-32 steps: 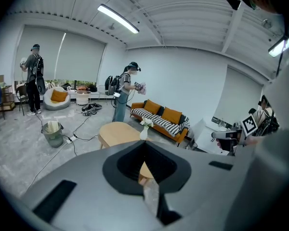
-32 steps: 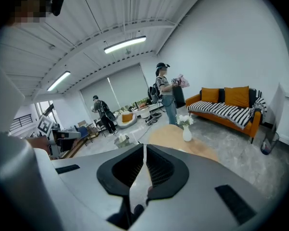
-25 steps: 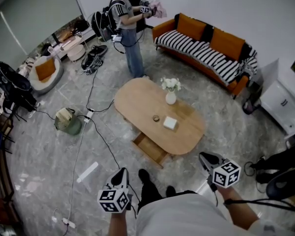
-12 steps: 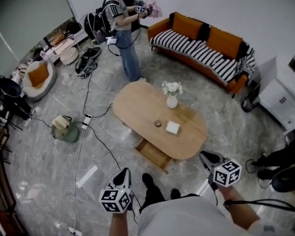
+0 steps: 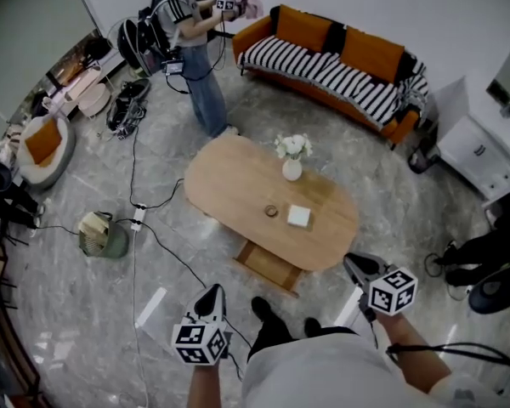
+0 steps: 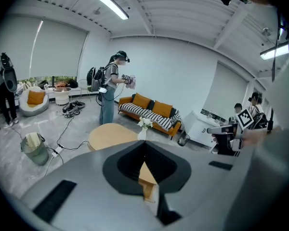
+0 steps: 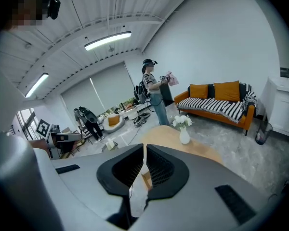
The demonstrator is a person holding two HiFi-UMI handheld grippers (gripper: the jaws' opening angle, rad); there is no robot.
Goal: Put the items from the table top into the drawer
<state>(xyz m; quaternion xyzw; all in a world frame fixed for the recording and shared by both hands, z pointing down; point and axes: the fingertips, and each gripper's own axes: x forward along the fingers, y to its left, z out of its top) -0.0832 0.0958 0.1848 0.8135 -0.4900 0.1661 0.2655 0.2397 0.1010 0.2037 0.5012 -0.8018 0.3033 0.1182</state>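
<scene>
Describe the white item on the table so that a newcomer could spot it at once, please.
Find the oval wooden table before the striped sofa. Near its edge above the open drawer lie two small things. Yours is the flat white square, right of the dark round one in the head view, nearer than the flower vase.

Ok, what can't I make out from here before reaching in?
- Drawer inside: head view, the table edge covers its back part.
- Round item: head view, too small to identify.
- Box: gripper views, out of sight behind the left gripper and right gripper.
</scene>
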